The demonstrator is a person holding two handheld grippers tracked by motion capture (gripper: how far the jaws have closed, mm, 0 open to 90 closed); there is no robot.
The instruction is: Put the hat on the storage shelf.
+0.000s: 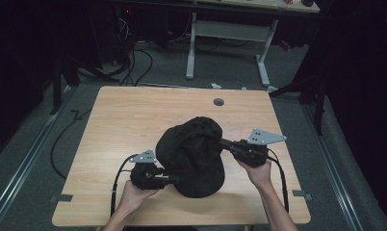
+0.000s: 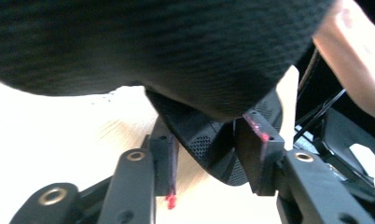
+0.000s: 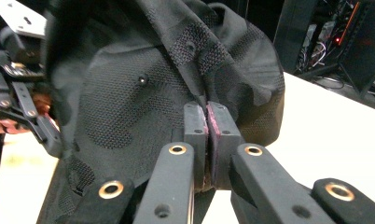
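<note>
A black mesh cap [image 1: 196, 154] lies crumpled on the wooden table [image 1: 124, 110], toward its near right. My right gripper [image 1: 223, 143] comes in from the right and is shut on a fold of the cap's fabric [image 3: 129, 93]; its two pads meet on the cloth at the tips [image 3: 207, 109]. My left gripper [image 1: 174, 179] points at the cap's near left edge. In the left gripper view a folded edge of the cap [image 2: 209, 154] sits between the jaws [image 2: 209, 140], which stand apart around it. The cap's dome [image 2: 153, 42] hangs over them.
A round cable hole [image 1: 218, 102] sits in the far part of the tabletop. Beyond the table stand a white desk frame [image 1: 227, 43] and floor cables [image 1: 134, 62]. Bare wood lies left of and behind the cap. The left gripper's body [image 3: 22, 107] shows beside the cap.
</note>
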